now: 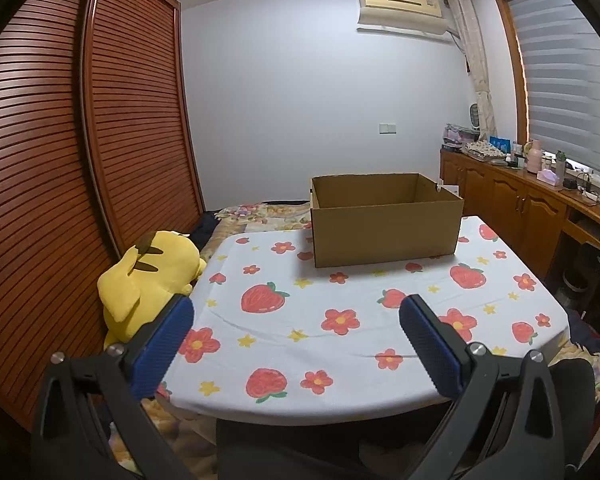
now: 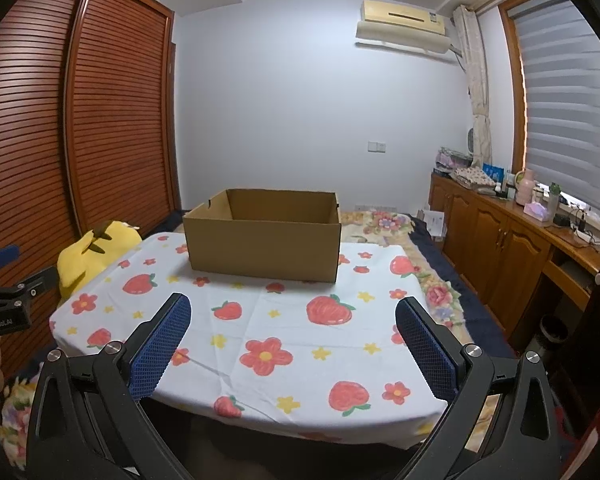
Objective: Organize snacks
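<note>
An open brown cardboard box (image 1: 386,232) stands on the far side of a small table covered with a white strawberry-and-flower cloth (image 1: 340,344). The right wrist view shows the same box (image 2: 262,248) and cloth (image 2: 260,332); what lies inside the box is hidden by its walls. No snacks show in either view. My left gripper (image 1: 296,312) hovers open above the table's near edge, nothing between its blue pads. My right gripper (image 2: 292,310) is likewise open and holds nothing. The left gripper's body (image 2: 4,304) shows at the far left of the right wrist view.
A yellow plush toy (image 1: 148,280) lies left of the table against a slatted wooden wardrobe (image 1: 60,160). A wooden cabinet (image 1: 520,208) with bottles and clutter runs along the right wall under a window. A floral bedspread (image 2: 380,220) lies behind the table.
</note>
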`<action>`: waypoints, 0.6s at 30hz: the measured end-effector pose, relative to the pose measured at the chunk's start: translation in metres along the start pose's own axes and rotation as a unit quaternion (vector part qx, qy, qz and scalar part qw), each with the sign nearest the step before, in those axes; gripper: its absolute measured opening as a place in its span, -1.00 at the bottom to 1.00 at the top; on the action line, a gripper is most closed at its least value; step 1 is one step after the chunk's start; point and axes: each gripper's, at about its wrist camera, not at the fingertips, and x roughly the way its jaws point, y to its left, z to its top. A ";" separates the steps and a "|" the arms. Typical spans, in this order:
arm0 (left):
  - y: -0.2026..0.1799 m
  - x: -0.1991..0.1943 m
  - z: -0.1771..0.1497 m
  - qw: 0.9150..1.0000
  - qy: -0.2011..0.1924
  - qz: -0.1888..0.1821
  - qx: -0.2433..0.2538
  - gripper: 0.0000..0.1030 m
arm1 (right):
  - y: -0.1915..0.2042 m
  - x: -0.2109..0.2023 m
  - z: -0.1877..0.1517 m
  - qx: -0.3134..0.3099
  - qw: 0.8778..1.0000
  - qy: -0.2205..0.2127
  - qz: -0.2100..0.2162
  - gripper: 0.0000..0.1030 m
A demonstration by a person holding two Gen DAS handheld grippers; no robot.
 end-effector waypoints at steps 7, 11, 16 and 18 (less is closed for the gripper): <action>-0.004 -0.005 0.004 1.000 -0.001 -0.003 0.003 1.00 | 0.001 0.000 0.000 0.001 1.000 0.000 0.000 1.00; -0.005 -0.006 0.005 1.000 -0.002 -0.005 0.002 1.00 | 0.001 -0.002 0.001 0.002 1.000 -0.001 0.000 1.00; -0.006 -0.008 0.006 1.000 -0.005 -0.004 0.004 1.00 | 0.001 -0.002 0.001 0.001 1.000 -0.002 0.001 1.00; -0.006 -0.009 0.007 1.000 -0.005 -0.003 0.005 1.00 | 0.001 -0.003 0.002 0.001 1.000 -0.001 0.001 1.00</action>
